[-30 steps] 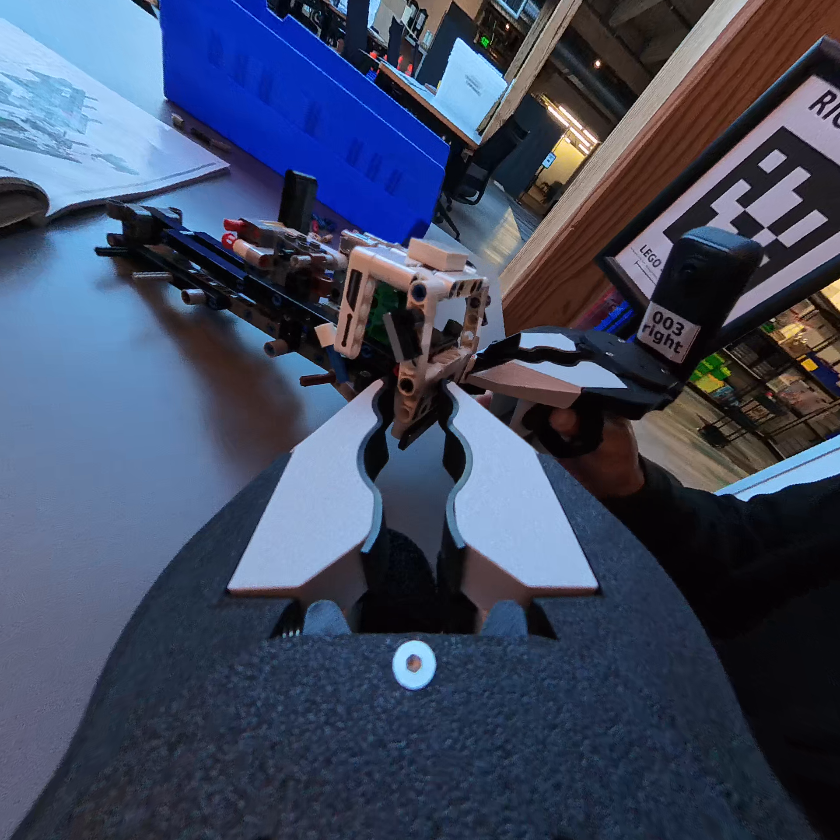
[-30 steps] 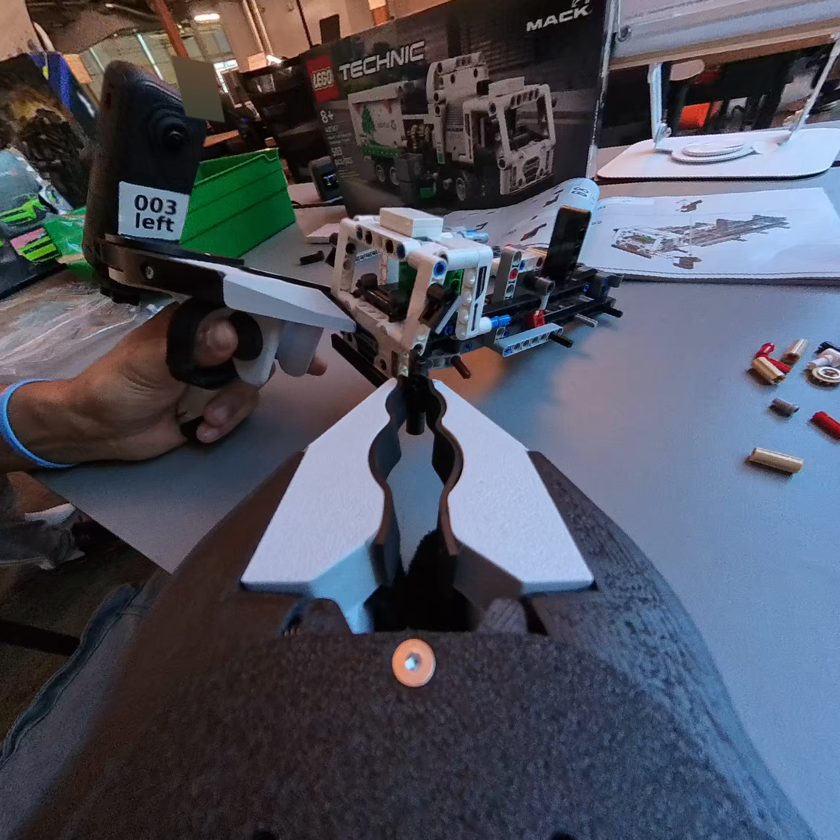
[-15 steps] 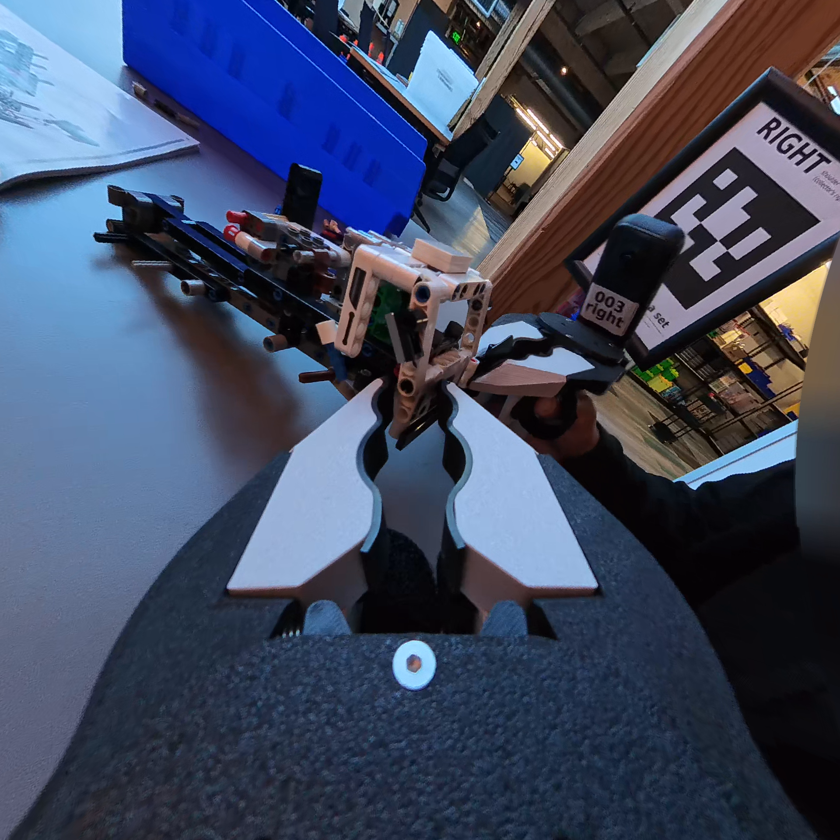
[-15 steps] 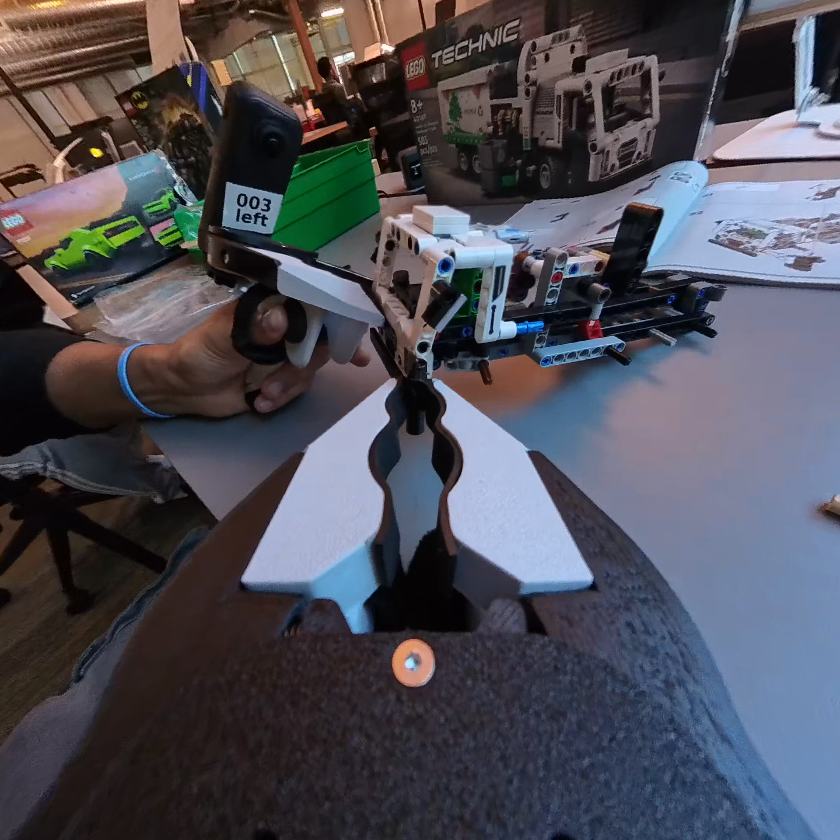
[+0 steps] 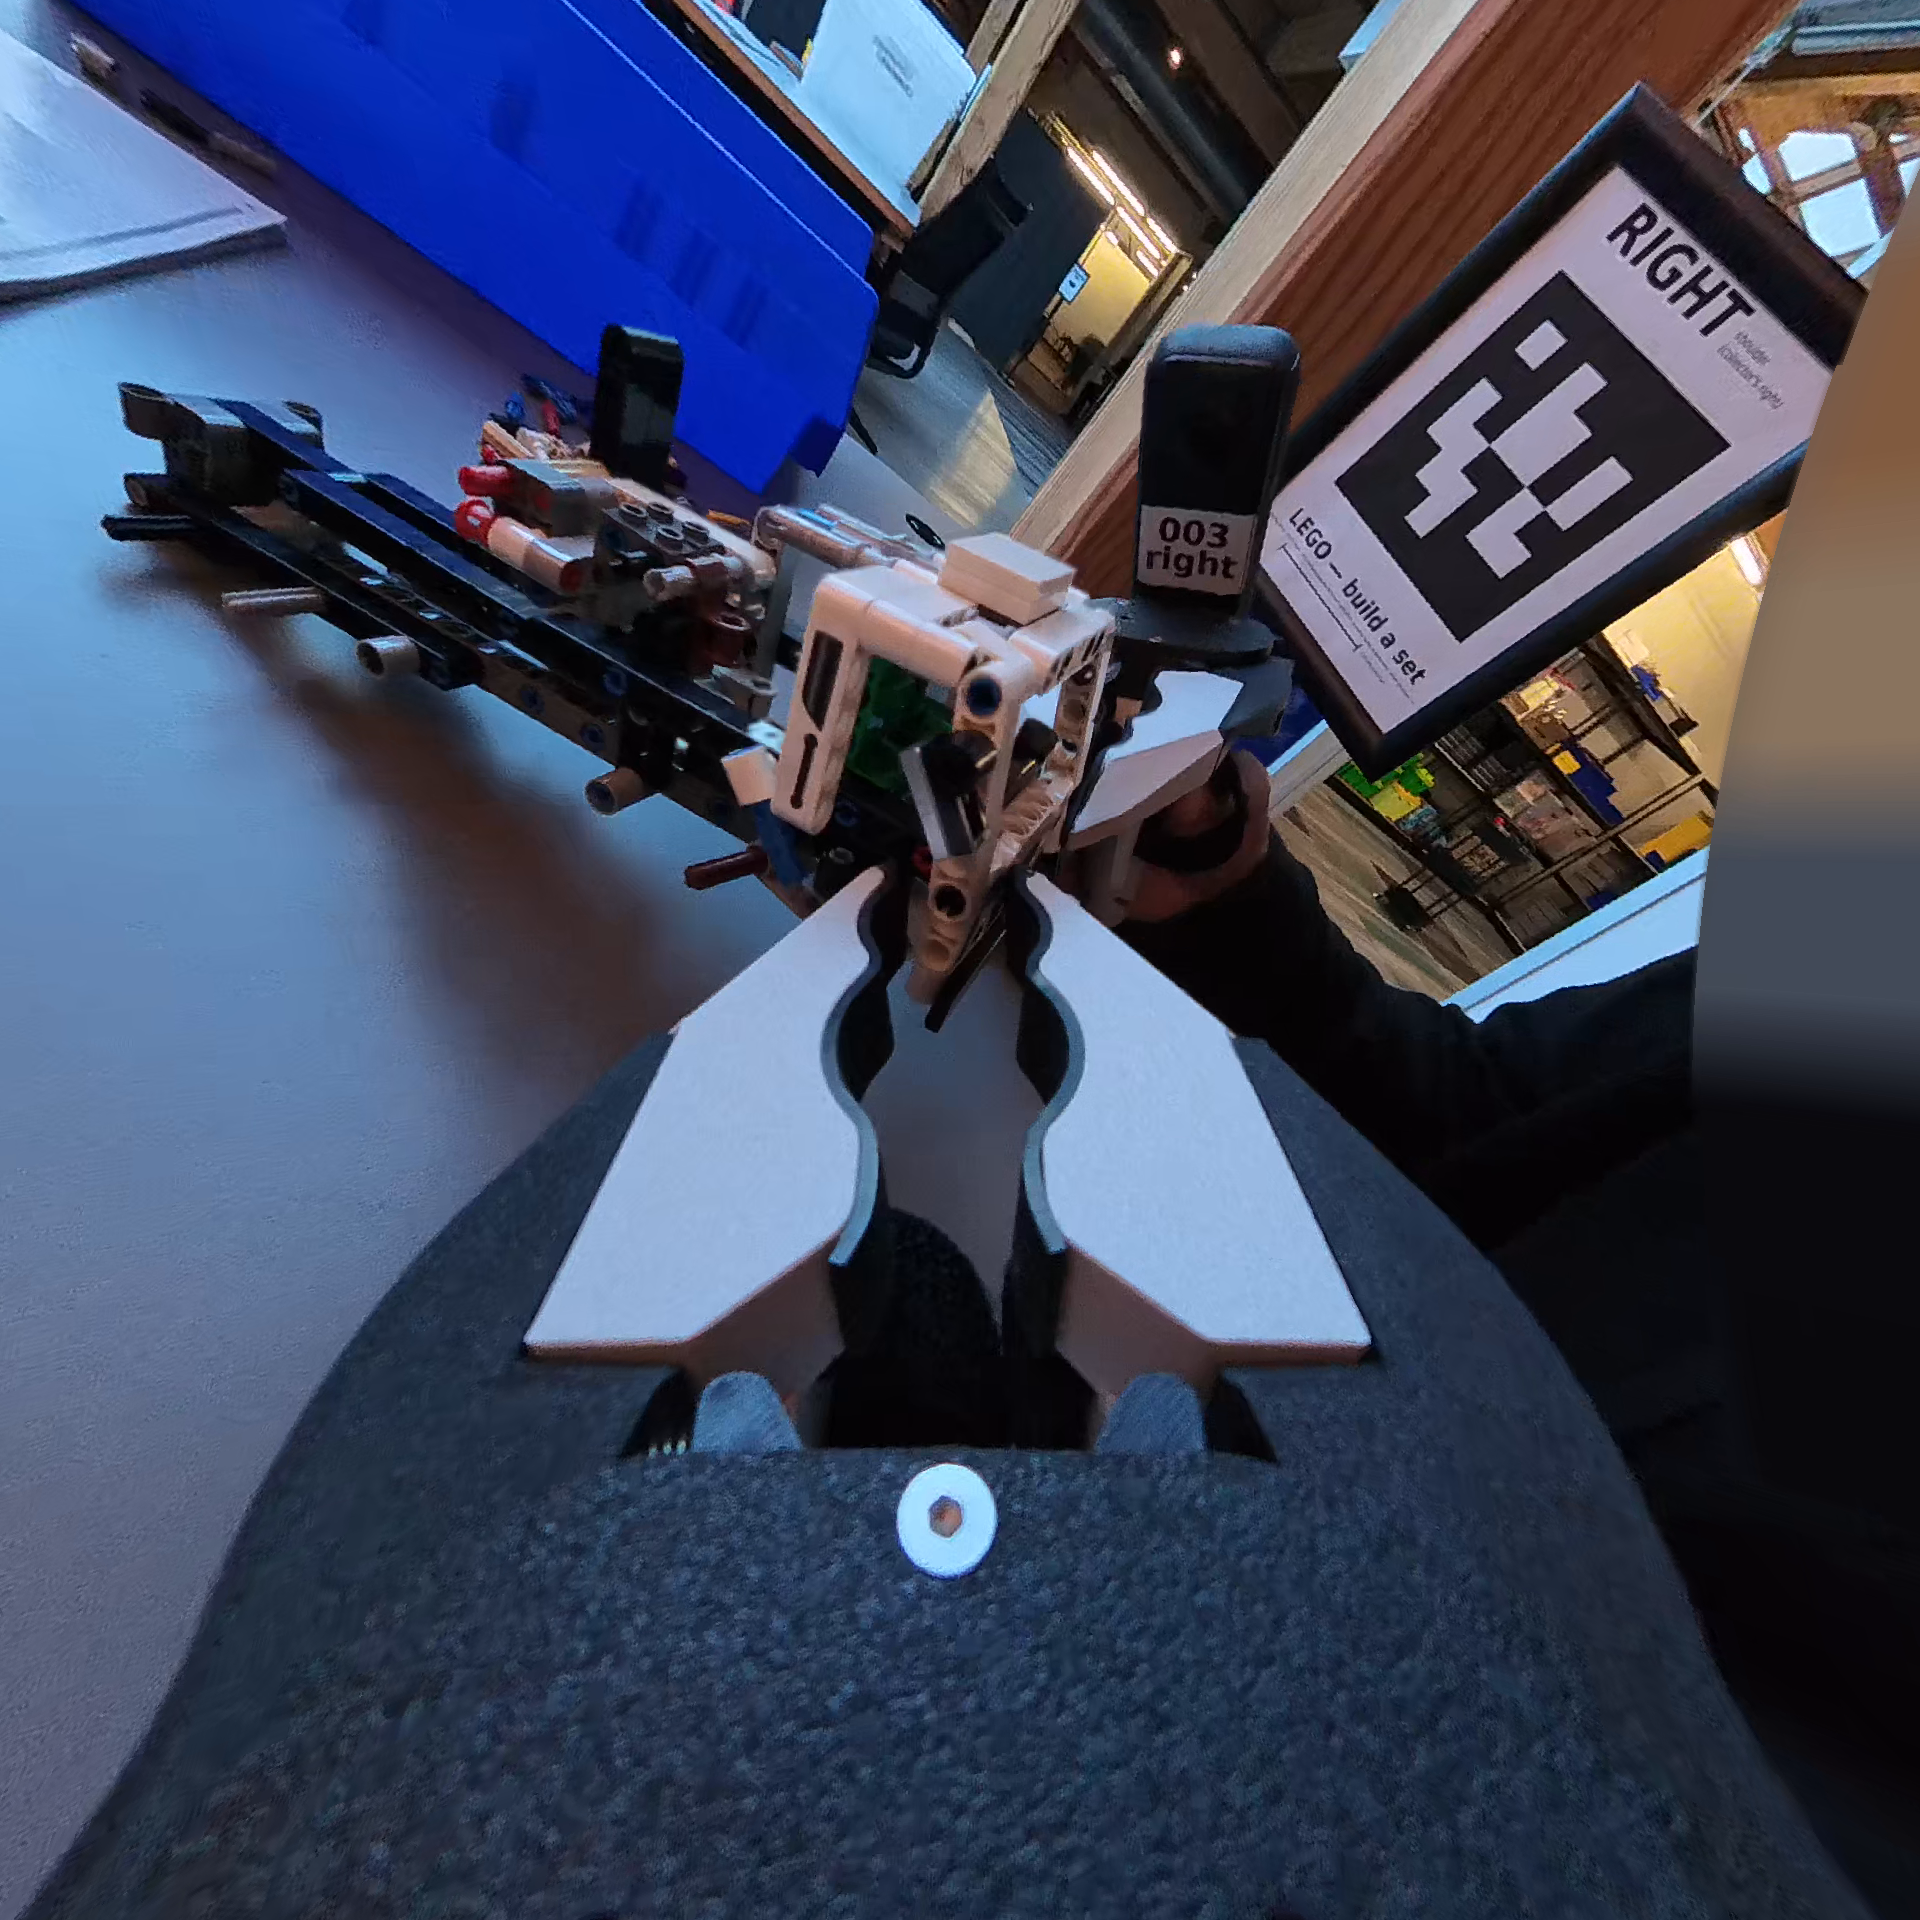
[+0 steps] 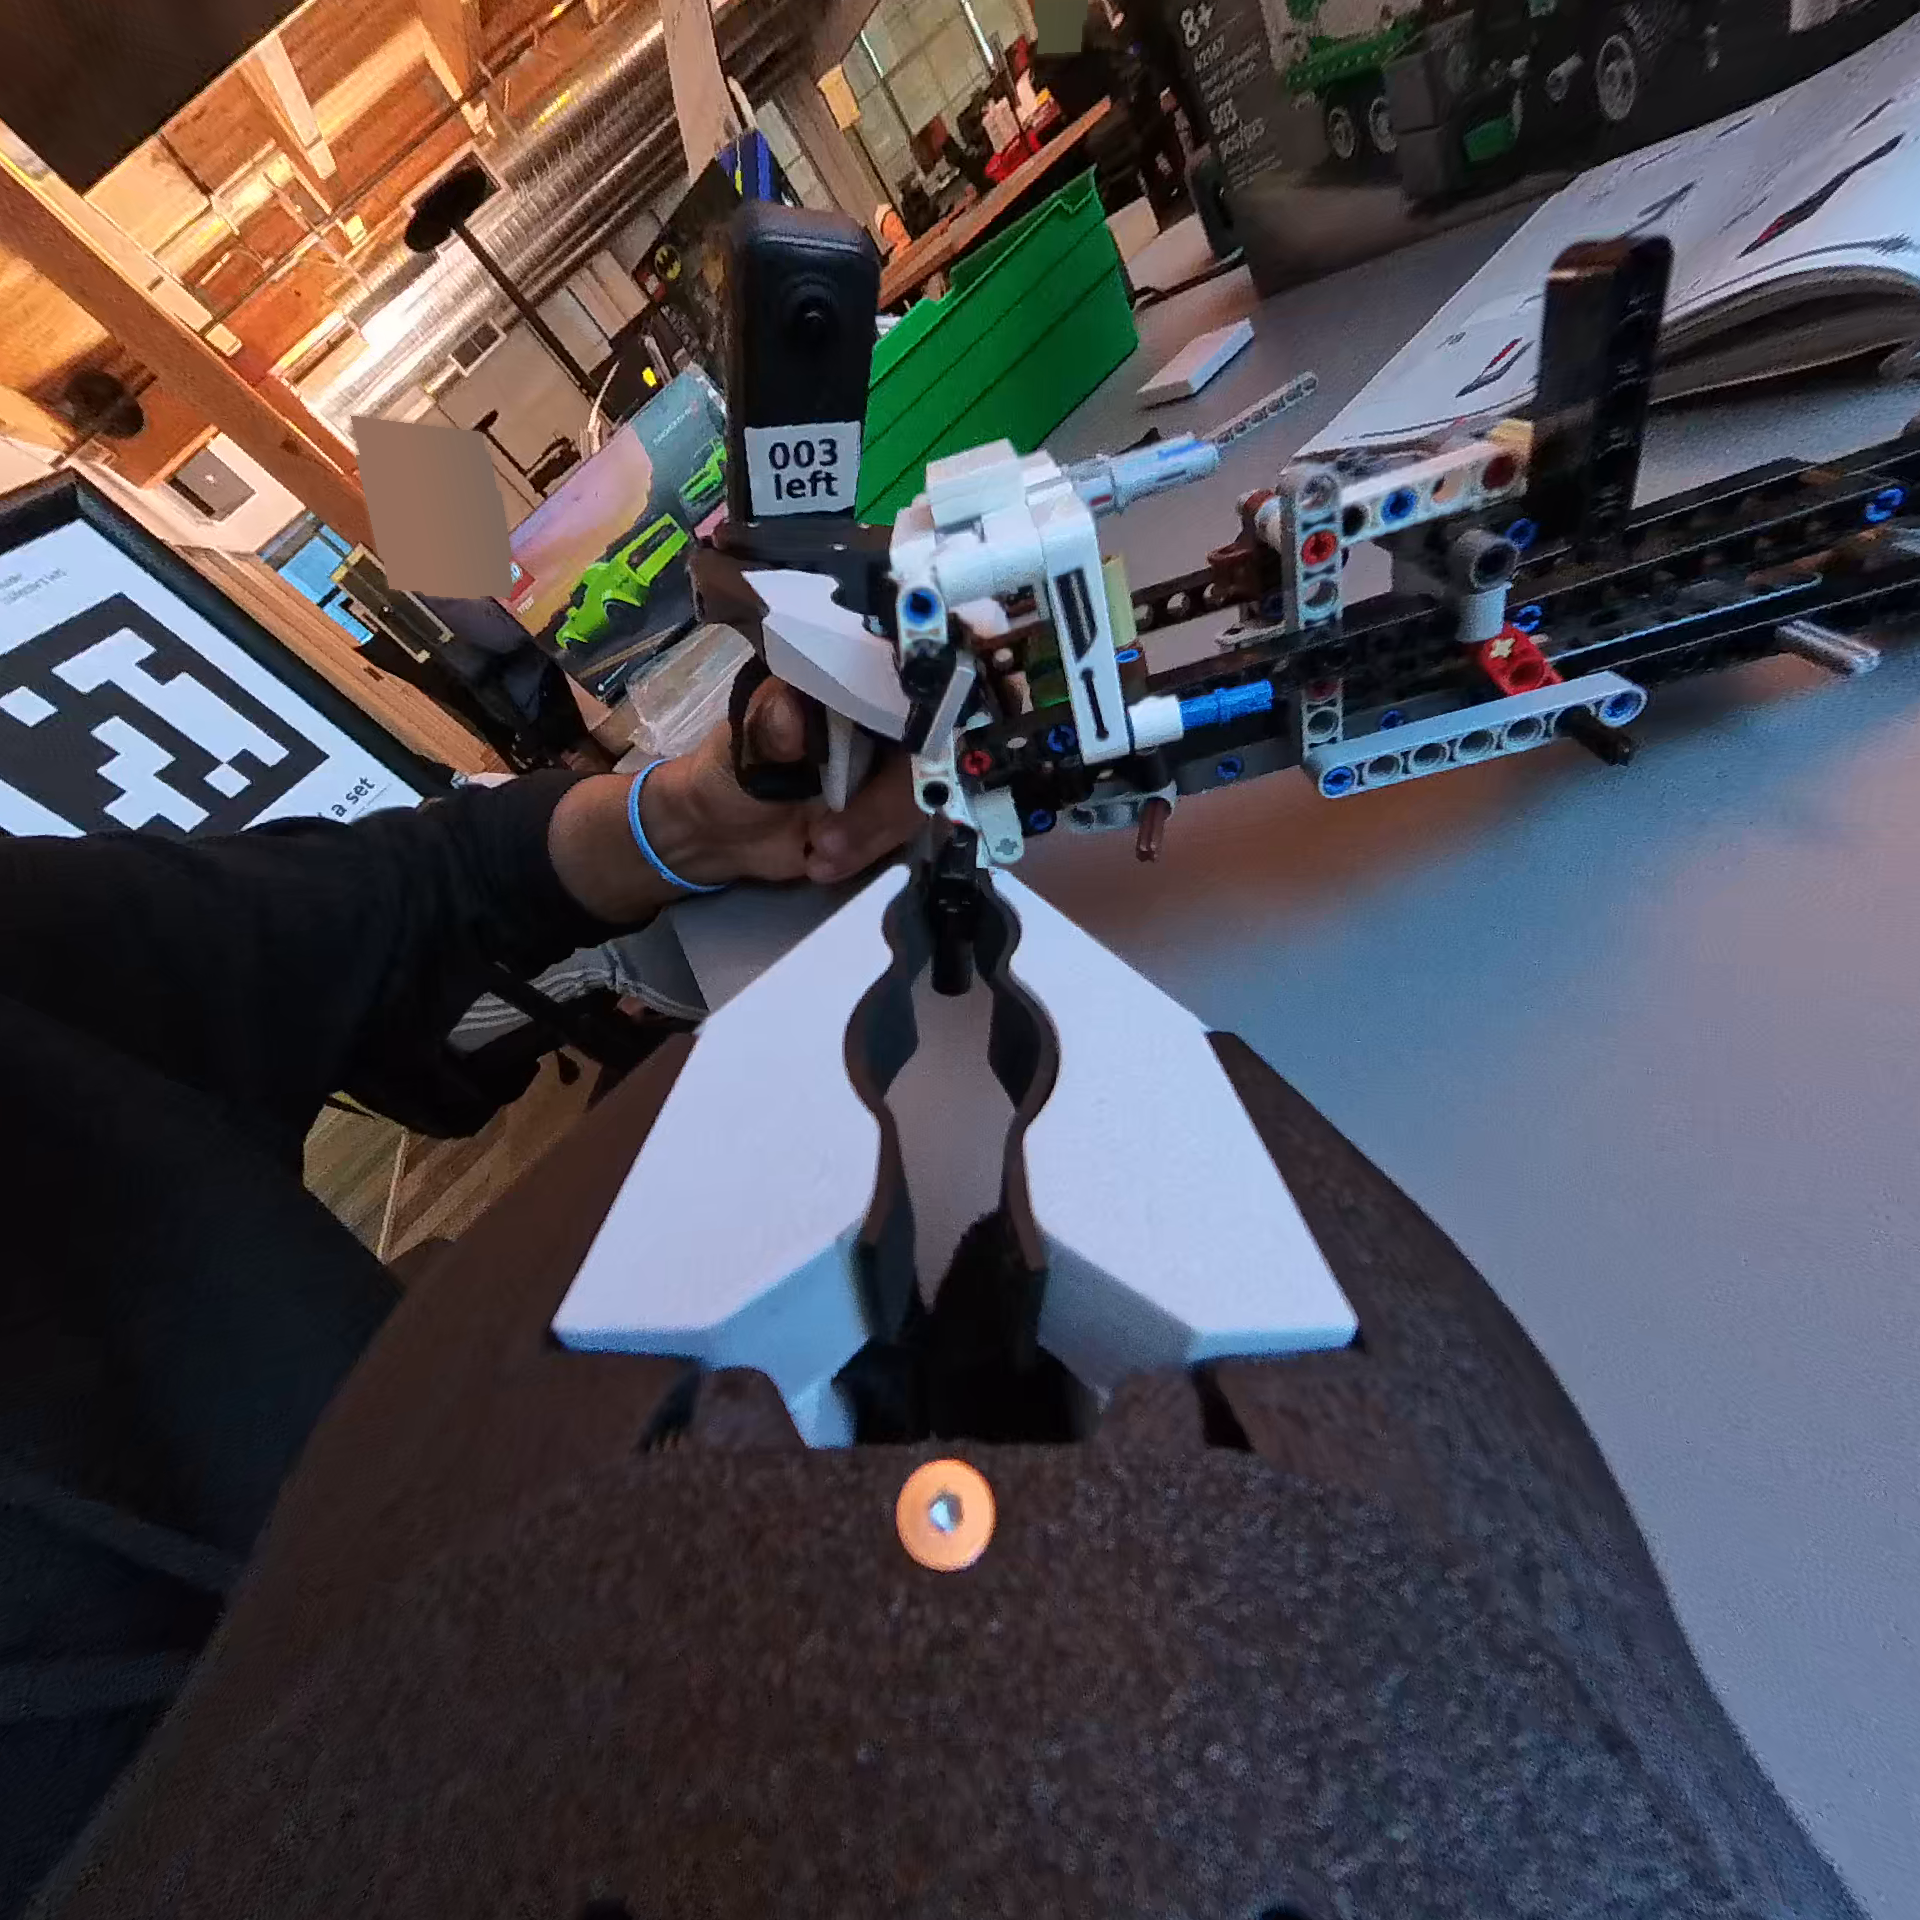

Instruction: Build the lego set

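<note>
The Lego truck model has a long black chassis (image 5: 416,561) and a white cab frame (image 5: 935,675) at its near end. My left gripper (image 5: 956,894) is shut on a pale beam (image 5: 943,914) that hangs below the cab. In the right wrist view the cab (image 6: 1039,603) and chassis (image 6: 1662,613) run off to the right. My right gripper (image 6: 951,894) is shut on a black pin piece (image 6: 951,925) under the cab's front. Each gripper shows in the other's view: the right one (image 5: 1143,758), the left one (image 6: 831,655), both at the cab.
A blue bin (image 5: 520,156) and an open instruction booklet (image 5: 104,208) lie behind the model. A green bin (image 6: 997,343), the set's box (image 6: 1455,104) and the booklet (image 6: 1766,239) stand at the back. A framed marker sign (image 5: 1538,457) leans near the table edge. One gripper's finger ends stand about 5 centimetres off the other's.
Both grippers have kept their hold while the views swung round the cab. The model now points more sideways in the right wrist view, and the loose parts on the table have left that view.
</note>
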The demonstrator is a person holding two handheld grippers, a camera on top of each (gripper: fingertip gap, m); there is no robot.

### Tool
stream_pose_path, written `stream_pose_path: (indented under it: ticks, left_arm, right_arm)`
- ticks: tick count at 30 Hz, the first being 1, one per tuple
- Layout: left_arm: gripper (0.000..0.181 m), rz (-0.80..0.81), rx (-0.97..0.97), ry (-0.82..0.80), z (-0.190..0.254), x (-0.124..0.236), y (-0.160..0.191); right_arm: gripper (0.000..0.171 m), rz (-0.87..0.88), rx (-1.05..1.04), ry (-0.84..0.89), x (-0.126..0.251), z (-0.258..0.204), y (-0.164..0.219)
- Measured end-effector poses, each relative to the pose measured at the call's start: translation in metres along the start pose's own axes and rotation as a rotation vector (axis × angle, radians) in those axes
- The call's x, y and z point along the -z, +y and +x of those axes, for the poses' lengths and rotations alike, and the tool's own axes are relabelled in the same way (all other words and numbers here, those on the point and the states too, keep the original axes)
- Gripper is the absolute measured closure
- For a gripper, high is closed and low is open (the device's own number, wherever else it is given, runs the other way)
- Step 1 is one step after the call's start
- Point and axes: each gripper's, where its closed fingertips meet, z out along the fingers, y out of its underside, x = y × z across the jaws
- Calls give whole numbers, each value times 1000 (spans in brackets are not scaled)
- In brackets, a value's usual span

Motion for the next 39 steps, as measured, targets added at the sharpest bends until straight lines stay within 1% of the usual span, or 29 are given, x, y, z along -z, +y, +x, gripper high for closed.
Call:
stream_pose_path:
  ticks: [4, 6, 10, 13, 16, 20, 34, 39]
  left_arm:
    - [164, -2, 0, -28, -3, 0, 1]
    - [164, -10, 6, -24, -3, -1, 2]
    - [164, -35, 9, -12, -3, -3, 5]
    - [164, -54, 2, -9, -2, -3, 7]
    - [164, -64, -2, 4, -1, -2, 8]
    - [164, -64, -10, -9, -2, -3, 8]
    - [164, -83, -60, -70, -4, -5, 12]
    - [163, -100, -33, -56, -6, -6, 13]
  right_arm:
    - [165, -53, 50, 48, -4, 4, 8]
    - [165, -52, 79, 58, -3, 4, 8]
    - [165, -59, 187, 81, 1, 4, 7]
    - [165, -107, 258, 90, 2, 4, 10]
    - [165, -154, 250, 43, 2, 3, 13]
    - [165, -168, 227, 12, 1, 5, 12]
    - [166, -207, 189, 20, 0, 8, 19]
    - [165, -233, 218, 28, 2, 9, 20]
